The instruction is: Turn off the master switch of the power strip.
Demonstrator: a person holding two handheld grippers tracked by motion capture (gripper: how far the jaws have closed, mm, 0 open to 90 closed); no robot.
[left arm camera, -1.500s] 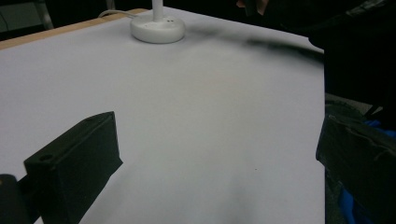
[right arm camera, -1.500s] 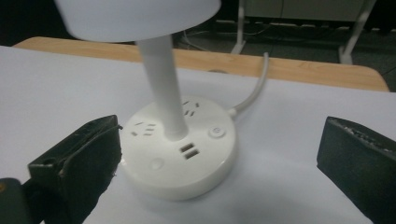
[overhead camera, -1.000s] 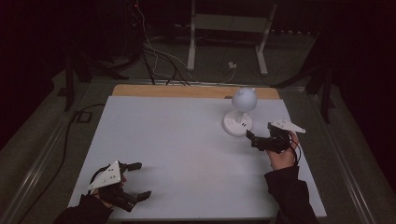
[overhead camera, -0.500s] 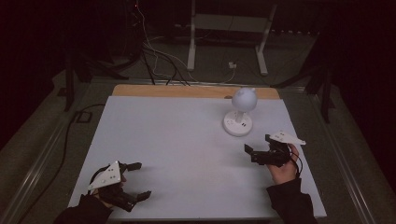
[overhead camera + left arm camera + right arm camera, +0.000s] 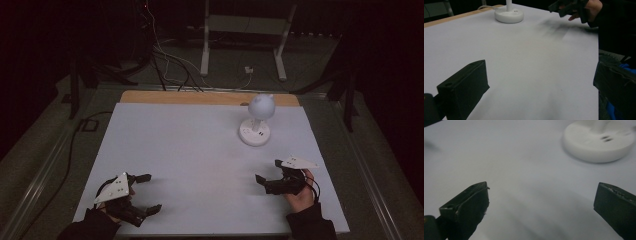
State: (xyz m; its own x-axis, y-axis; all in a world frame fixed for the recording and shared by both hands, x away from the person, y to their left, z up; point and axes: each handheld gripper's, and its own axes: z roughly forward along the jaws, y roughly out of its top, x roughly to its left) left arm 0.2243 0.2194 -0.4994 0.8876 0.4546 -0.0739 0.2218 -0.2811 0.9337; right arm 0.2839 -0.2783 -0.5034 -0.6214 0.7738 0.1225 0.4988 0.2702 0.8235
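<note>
Right gripper (image 5: 270, 176) had pulled back from the lamp (image 5: 257, 120) toward the table's (image 5: 200, 150) near right corner — left gripper (image 5: 146, 192) unchanged at the near left corner. Both had jaws wide apart, holding nothing. Lamp stood upright near the far right edge, apart from both. Likely light, rigid plastic, top-heavy globe — best gripped at the thin stem above the round base.

dim lab recording bay: white table (image 5: 165, 145) at centre, loose cables (image 5: 167, 65) at 11 o'clock, metal stand (image 5: 245, 37) at 12 o'clock.
</note>
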